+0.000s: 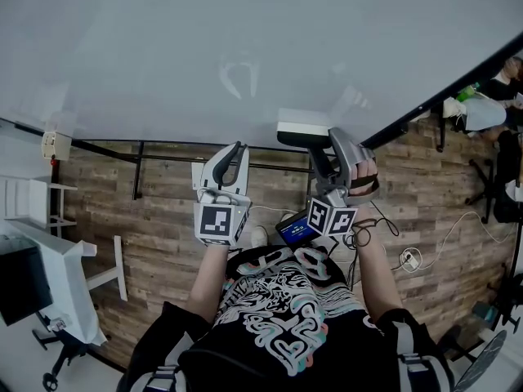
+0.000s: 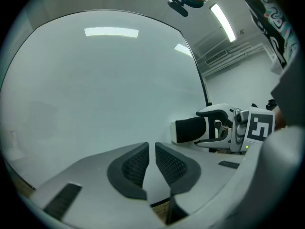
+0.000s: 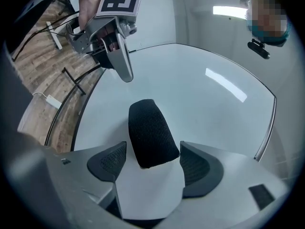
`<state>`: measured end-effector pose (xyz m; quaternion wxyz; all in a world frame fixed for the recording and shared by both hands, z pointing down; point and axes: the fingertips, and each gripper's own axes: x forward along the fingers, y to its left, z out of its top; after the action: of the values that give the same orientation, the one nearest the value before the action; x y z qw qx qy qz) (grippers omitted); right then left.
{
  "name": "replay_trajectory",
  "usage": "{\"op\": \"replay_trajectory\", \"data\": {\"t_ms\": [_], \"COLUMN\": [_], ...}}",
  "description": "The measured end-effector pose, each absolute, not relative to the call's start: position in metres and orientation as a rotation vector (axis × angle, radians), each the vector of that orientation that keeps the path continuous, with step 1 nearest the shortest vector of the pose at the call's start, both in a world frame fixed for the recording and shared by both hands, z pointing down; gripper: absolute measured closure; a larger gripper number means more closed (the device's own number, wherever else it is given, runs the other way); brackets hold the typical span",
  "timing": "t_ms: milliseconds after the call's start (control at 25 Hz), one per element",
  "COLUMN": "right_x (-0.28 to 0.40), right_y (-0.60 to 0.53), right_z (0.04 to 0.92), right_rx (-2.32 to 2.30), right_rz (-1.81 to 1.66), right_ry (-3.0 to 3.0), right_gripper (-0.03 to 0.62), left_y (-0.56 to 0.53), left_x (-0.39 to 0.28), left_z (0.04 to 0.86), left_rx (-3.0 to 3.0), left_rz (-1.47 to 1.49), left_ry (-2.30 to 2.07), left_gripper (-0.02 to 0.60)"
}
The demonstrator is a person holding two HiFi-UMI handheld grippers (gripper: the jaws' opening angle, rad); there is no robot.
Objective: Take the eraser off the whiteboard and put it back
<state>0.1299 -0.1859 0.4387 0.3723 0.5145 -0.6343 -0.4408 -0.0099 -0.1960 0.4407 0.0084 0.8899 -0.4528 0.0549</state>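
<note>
Right gripper [image 3: 152, 151] jaws stand released astride the eraser [image 3: 148, 128] clinging near the whiteboard's [image 3: 205, 109] bottom edge (left gripper [image 2: 151, 146] clenched, empty); centring it between both pads before squeezing looks wise.

You face a glossy, smooth whiteboard [image 1: 245, 39]; the eraser [image 3: 150, 132] pairs rough black woven cloth with smooth white plastic; the floor [image 1: 163, 219] shows matt wood planks
</note>
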Motion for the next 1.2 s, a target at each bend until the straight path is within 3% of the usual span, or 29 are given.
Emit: {"op": "replay_trajectory", "data": {"t_ms": [1200], "right_x": [0.140], "right_y": [-0.139], "right_z": [0.456], "right_rx": [1.509], "right_rz": [-0.786], "right_ry": [-1.804], "right_gripper": [0.264], "left_y": [-0.175], "left_x": [0.000], "left_z": [0.431], "left_rx": [2.845], "left_rz": [0.141], "left_ry": [-1.343], "left_gripper": [0.517]}}
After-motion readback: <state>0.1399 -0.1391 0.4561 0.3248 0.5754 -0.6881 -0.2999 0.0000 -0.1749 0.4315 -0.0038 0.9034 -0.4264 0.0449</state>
